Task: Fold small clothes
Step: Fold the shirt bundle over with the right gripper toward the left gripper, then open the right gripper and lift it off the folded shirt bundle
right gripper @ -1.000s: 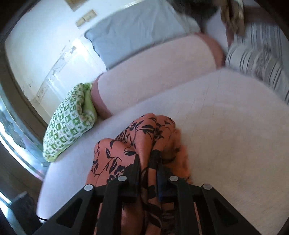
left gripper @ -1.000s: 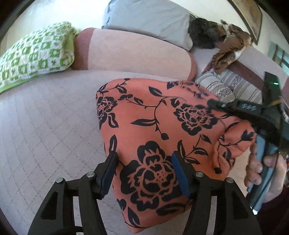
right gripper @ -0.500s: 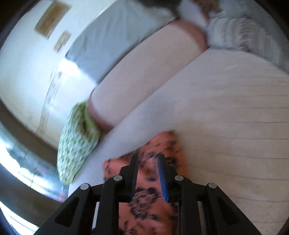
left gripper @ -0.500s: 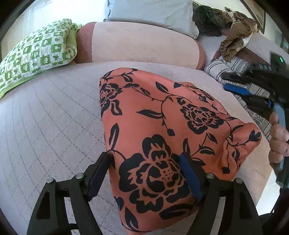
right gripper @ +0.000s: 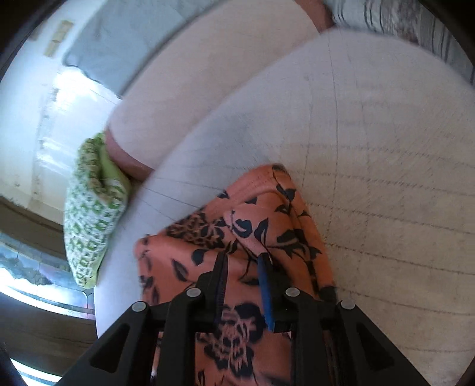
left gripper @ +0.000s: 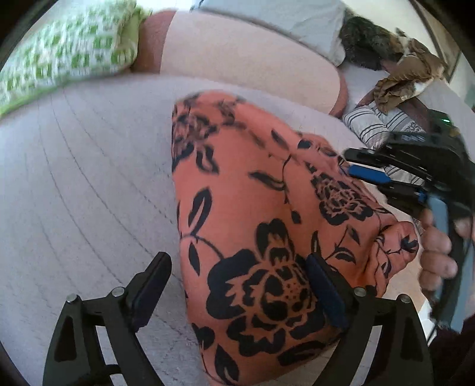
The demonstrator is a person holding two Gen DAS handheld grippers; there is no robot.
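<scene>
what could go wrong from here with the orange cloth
The left gripper is opening with the orange cloth under its jaws, so the fold could spring loose. The right gripper stands narrowly open over a bunched ridge; closing there may grab several layers and crease them. The cloth lies near the bed edge and could slide off.

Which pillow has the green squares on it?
The green-and-white checked pillow at the far left of the bed, beside the pink bolster. The grey pillow behind it is plain.

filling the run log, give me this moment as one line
stage: mid-fold | item: orange floral garment on quilted bed cover | left tongs: opening, cloth between jaws | right tongs: narrow gap, over a fold
</scene>
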